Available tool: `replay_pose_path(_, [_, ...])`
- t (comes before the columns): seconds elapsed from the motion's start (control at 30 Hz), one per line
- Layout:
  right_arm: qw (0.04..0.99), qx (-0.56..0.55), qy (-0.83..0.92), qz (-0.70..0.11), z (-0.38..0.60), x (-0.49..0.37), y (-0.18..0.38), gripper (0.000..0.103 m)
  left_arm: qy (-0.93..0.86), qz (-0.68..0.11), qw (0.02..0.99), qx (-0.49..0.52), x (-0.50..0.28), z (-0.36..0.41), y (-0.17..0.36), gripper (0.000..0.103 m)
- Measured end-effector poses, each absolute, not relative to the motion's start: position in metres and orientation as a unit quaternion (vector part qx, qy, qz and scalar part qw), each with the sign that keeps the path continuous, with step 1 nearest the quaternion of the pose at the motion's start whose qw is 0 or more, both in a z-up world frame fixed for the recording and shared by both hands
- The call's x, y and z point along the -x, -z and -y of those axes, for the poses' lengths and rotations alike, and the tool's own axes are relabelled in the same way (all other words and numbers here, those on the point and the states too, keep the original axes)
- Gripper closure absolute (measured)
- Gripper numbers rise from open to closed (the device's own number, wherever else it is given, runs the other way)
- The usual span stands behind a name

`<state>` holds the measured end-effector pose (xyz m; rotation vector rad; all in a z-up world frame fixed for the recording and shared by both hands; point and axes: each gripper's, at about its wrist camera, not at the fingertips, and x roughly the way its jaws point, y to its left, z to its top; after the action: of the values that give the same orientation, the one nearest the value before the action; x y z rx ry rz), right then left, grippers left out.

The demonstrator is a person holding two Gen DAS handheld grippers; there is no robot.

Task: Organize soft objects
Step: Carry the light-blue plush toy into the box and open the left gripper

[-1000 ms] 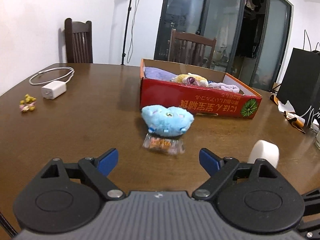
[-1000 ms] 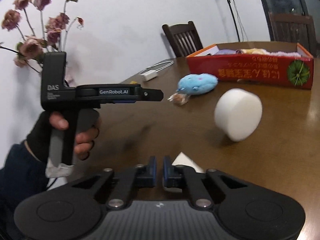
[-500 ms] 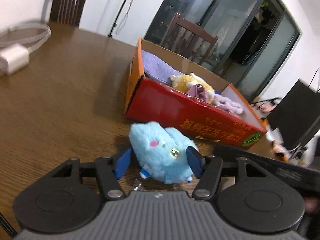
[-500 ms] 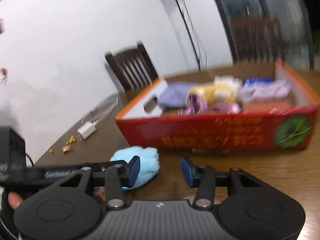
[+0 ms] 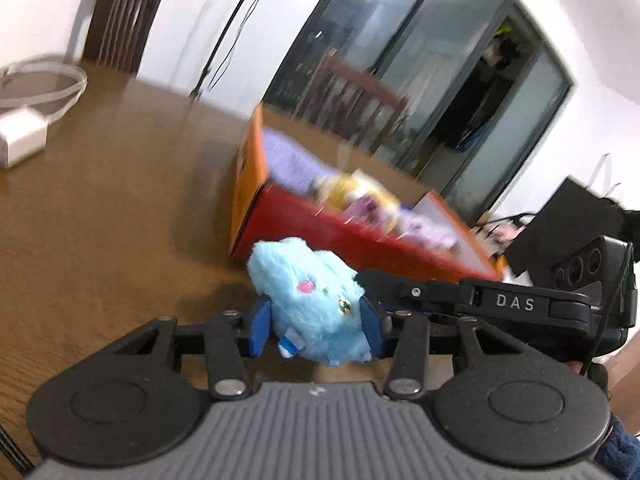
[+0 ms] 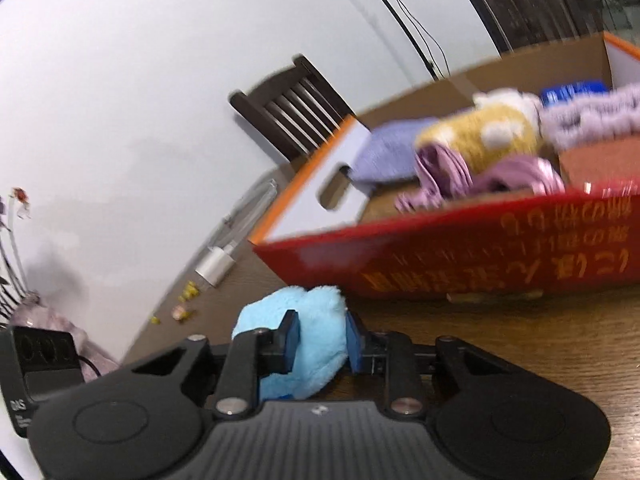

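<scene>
Blue plush toy (image 5: 316, 300) pinched by both tongs, face toward left camera.

Motion blur smears the red box (image 5: 360, 236) and the soft things in it at mid-frame in both wrist views, its printed lettering unreadable, while the blue plush's (image 6: 308, 336) lower half sits hidden behind the fingers (image 6: 290, 340).

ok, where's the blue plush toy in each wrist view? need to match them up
Left wrist: blue plush toy at lower centre, squeezed between the left gripper fingers, eyes and pink cheek facing the camera.
Right wrist: blue plush toy at lower centre-left, pinched in the right gripper, plain fur side showing.
Shared landmark: the red box just behind the toy, upper right in the right wrist view.
</scene>
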<state>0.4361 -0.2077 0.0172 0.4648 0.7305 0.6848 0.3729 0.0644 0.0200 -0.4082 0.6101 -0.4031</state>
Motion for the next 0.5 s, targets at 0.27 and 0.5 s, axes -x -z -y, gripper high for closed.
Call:
replay_pose_path(0.27, [0.868,-0.156,-0.359,-0.304,0.221,-0.322,-0.062,0.077,0.252,-0.305,0.894,0.208,-0.28,-0.06,-0.034,0.057])
replay_pose_path(0.5, [0.848,-0.171,-0.341,-0.368,0.234,-0.244,-0.021,0.077,0.264,-0.337,0.884,0.186,-0.242,-0.048,-0.012,0.055])
